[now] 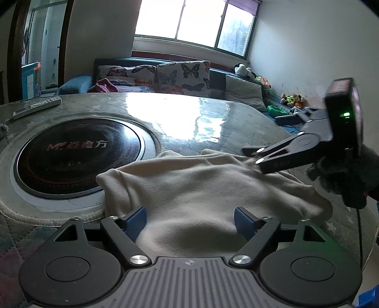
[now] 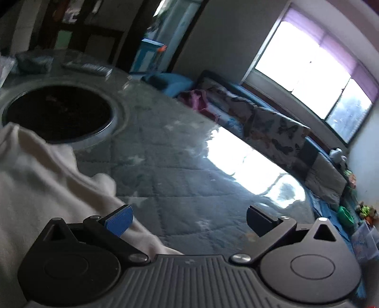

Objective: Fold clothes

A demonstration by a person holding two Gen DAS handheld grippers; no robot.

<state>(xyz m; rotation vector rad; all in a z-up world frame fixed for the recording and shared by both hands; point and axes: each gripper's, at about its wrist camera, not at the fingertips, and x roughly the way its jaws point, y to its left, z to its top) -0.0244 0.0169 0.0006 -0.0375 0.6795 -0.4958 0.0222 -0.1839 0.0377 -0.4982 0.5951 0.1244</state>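
Left gripper [image 1: 189, 221] is hovering with jaws spread wide, nothing pinched; the cream garment [image 1: 208, 189] is lying bunched directly ahead of and beneath its blue pads [image 1: 135, 221]. Right gripper [image 2: 188, 219] is also gaping, empty, the garment's edge just beside its left finger. Beyond both: quilted table cover [image 2: 180, 170] and the round cooktop [image 1: 78, 156]. Fabric looks soft, light, floppy; best pinched at a hem corner.

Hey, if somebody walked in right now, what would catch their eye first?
Probably the cream garment heaped on the round table, with the open left gripper over its near edge. Next, the black induction cooktop set into the table, and the bright window behind.
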